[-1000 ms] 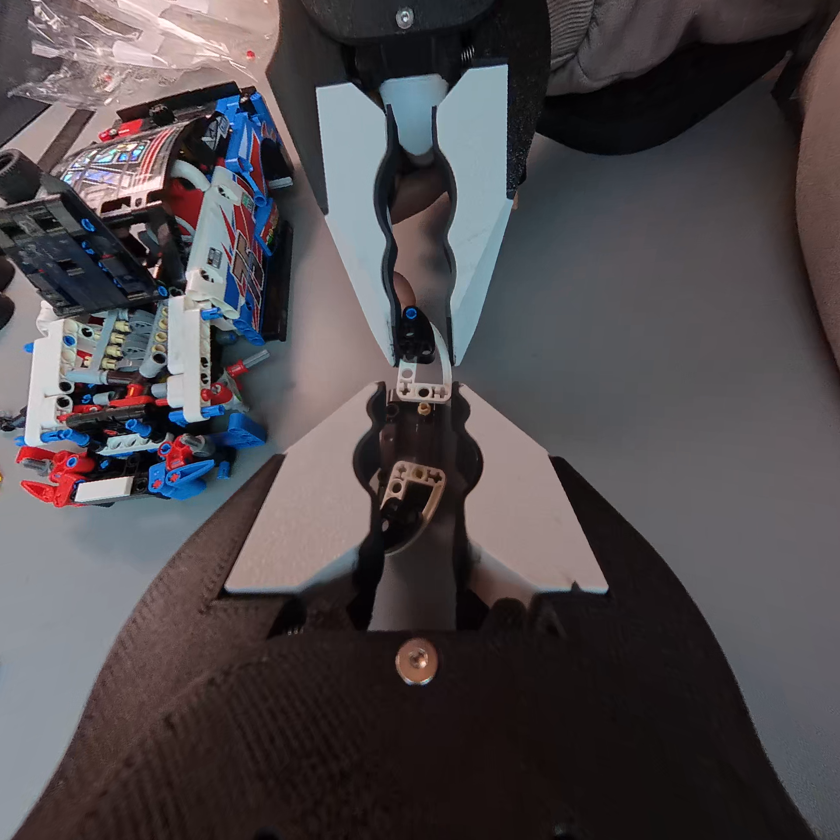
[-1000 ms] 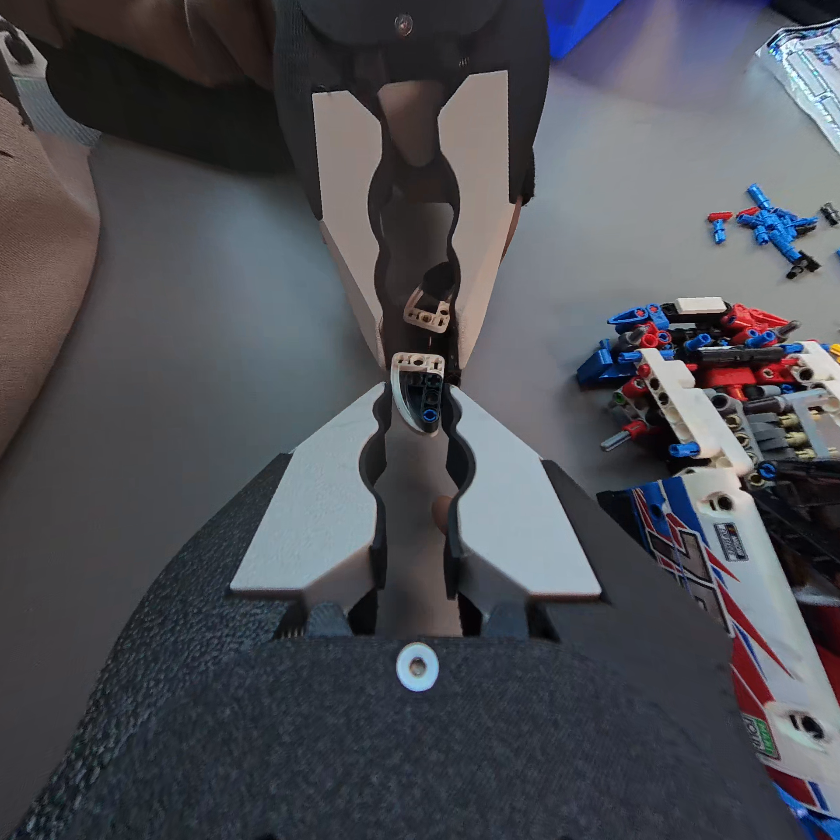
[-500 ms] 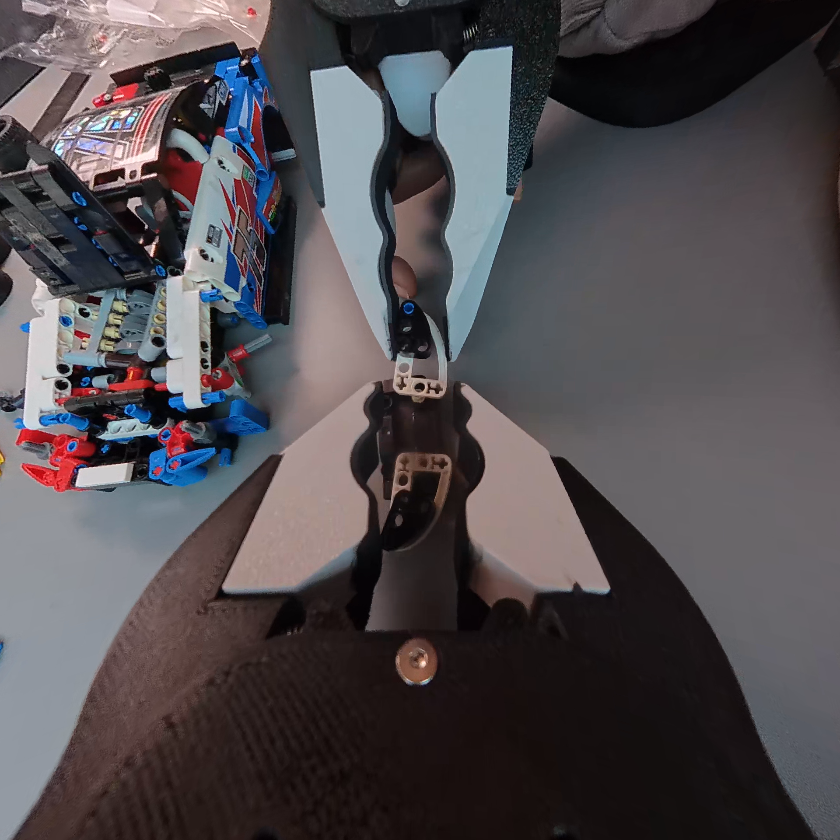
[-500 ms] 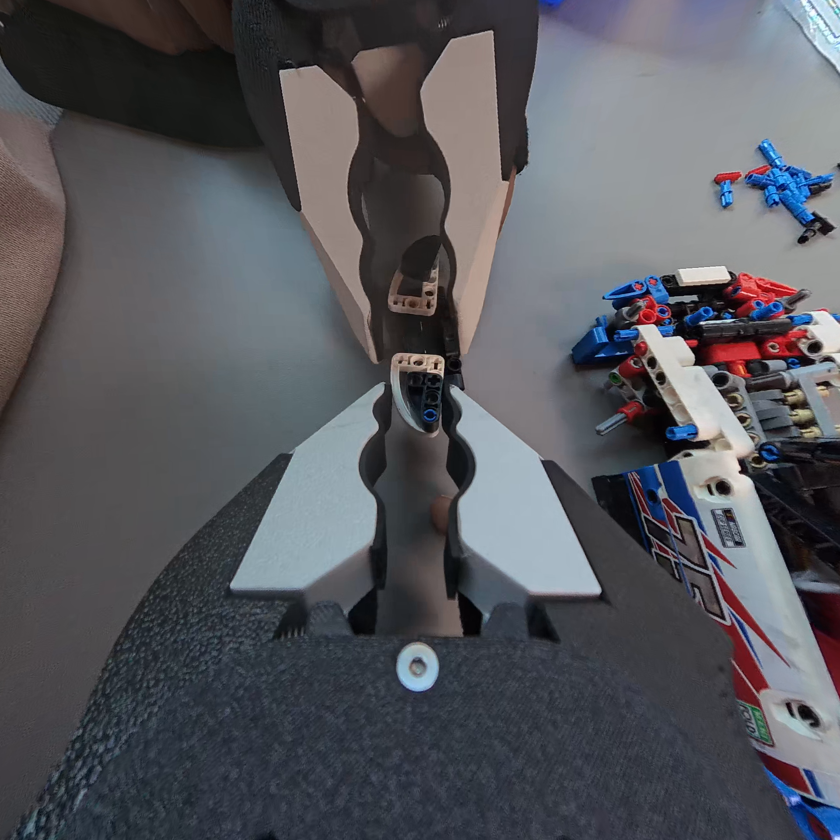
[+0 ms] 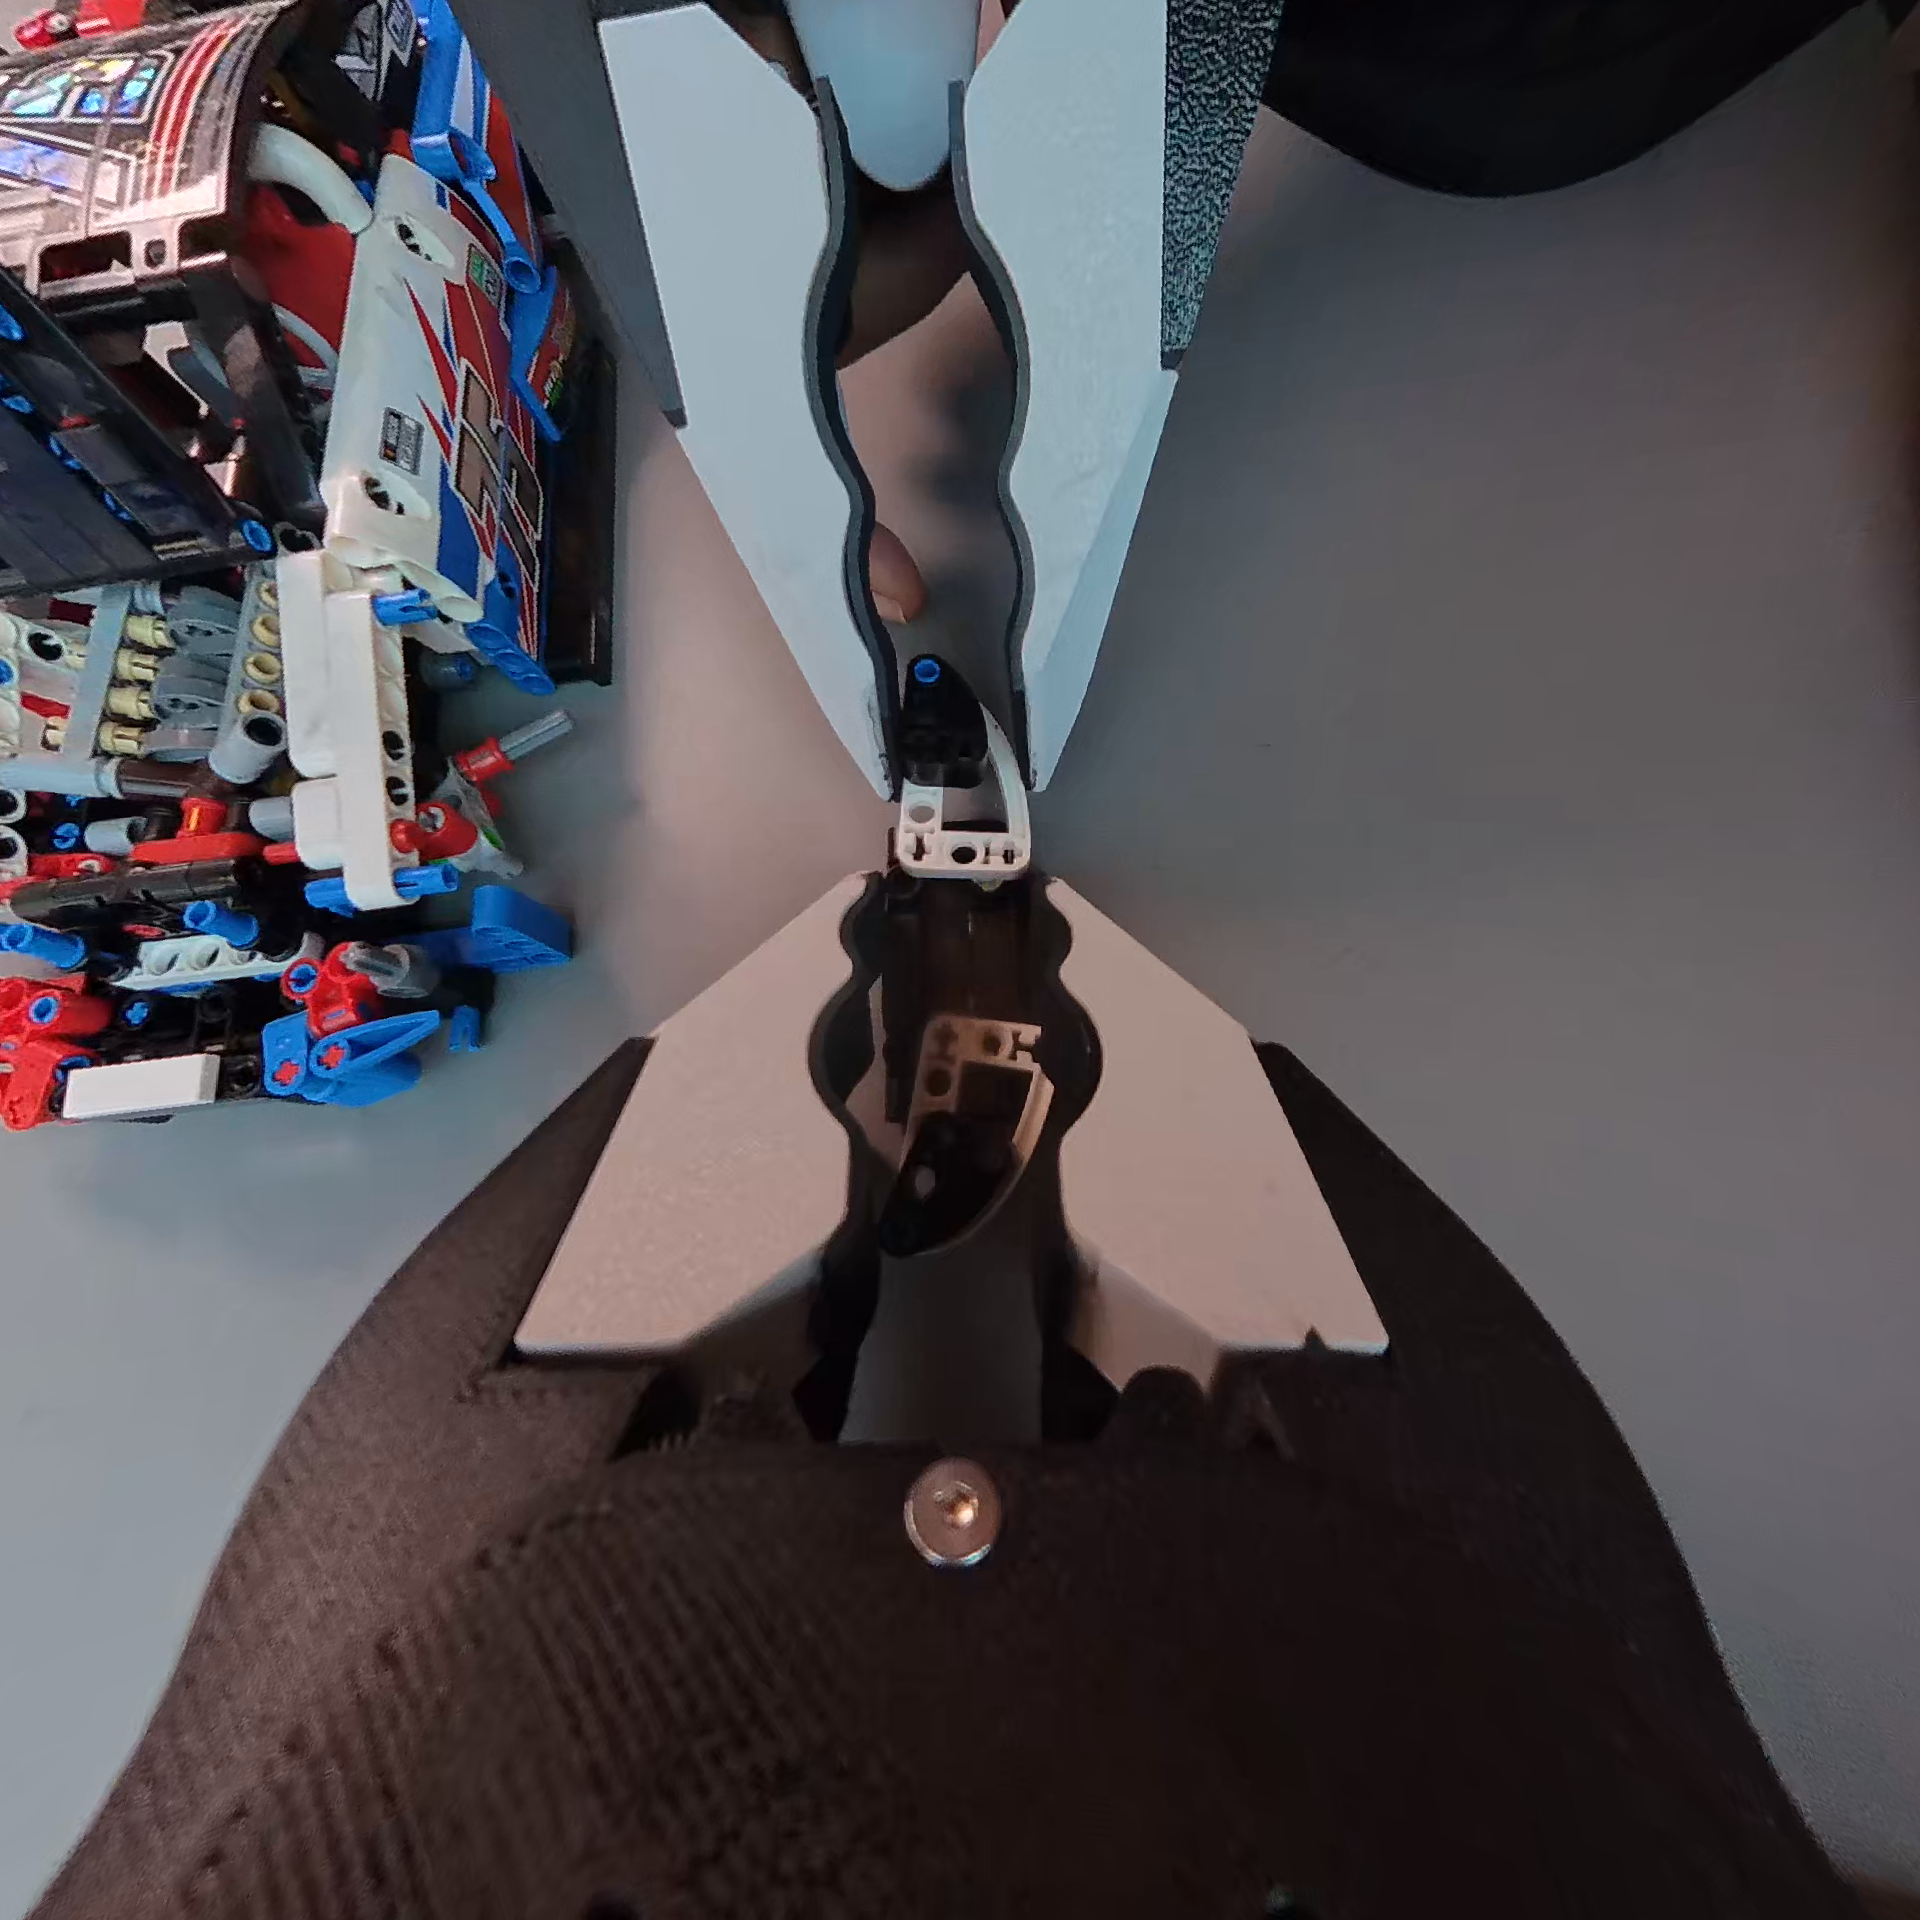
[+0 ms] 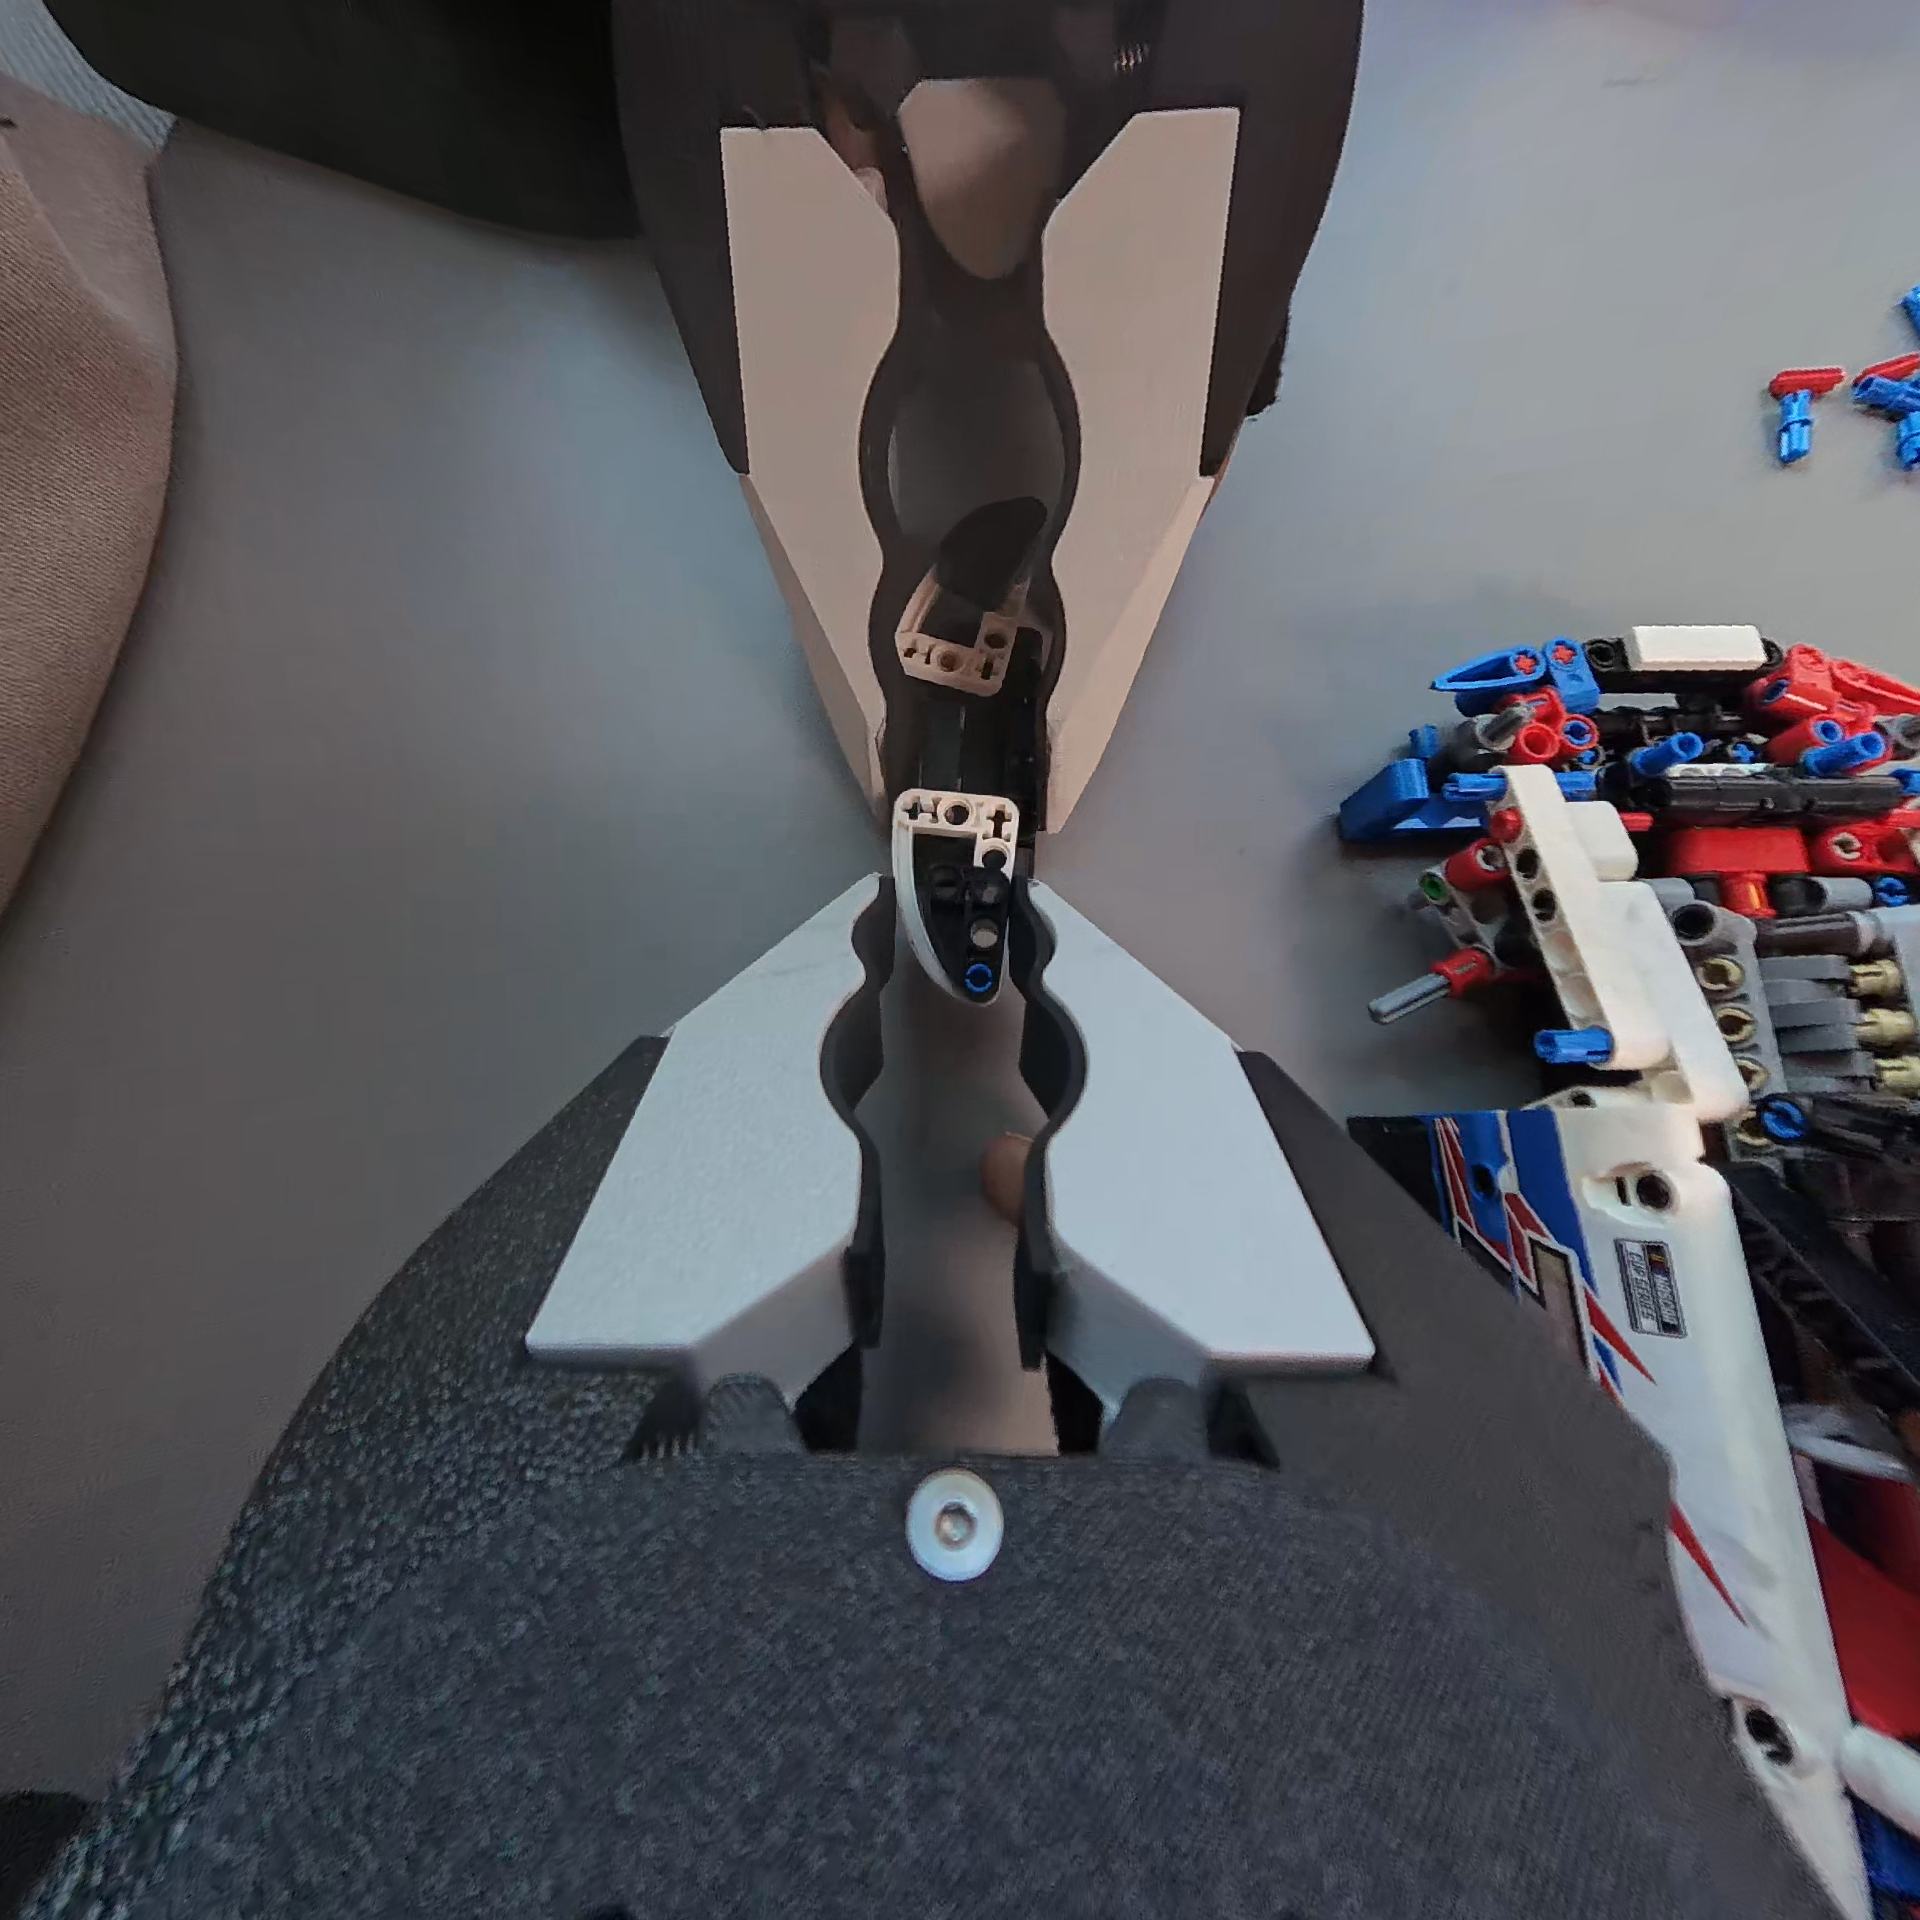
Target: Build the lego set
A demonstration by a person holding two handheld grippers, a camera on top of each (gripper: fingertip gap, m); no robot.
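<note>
White curved panels pinched in both facing tongs.

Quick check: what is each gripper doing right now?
Left gripper: closed on a black-and-white lego piece.
Right gripper: closed on a white curved lego panel.

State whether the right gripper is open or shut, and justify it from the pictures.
Shut. The right gripper clamps its fingers against both sides of a white curved panel piece, with no gap visible at the tips.

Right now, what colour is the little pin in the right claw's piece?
Blue pin, clearest in the right wrist view.
</note>
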